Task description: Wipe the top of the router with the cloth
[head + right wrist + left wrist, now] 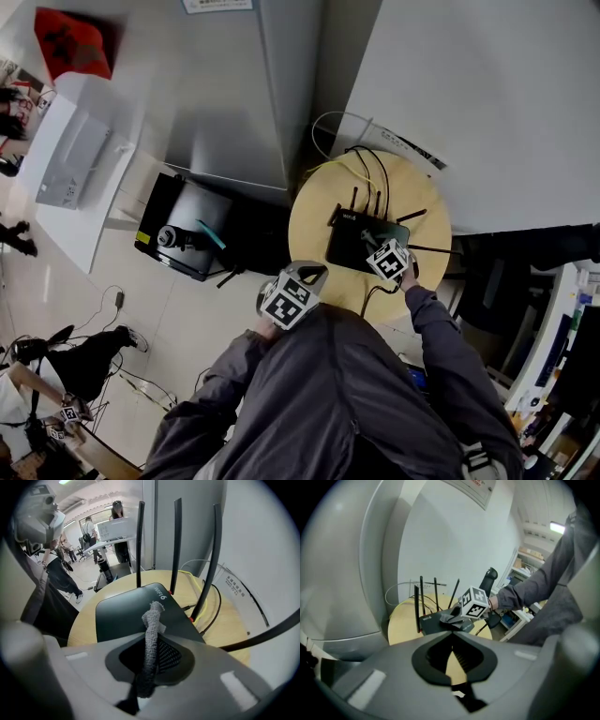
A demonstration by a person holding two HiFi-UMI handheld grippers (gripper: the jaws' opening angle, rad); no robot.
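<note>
Between the jaws of our right gripper [156, 634] a grey fuzzy cloth [152, 616] is clamped, over the flat black router [122, 613]; our left gripper [453, 633] has its jaws together, empty.

Bare bench [317, 211] is seen open to the left of the router [124, 611]. Its far edge is barred by three upright antennas [176, 536]; a fourth antenna [267, 632] is slanted across the right side. Cables [214, 603] are looped behind. The router's near right is taken by the right claw [154, 641], closed on the cloth [152, 616].
</note>
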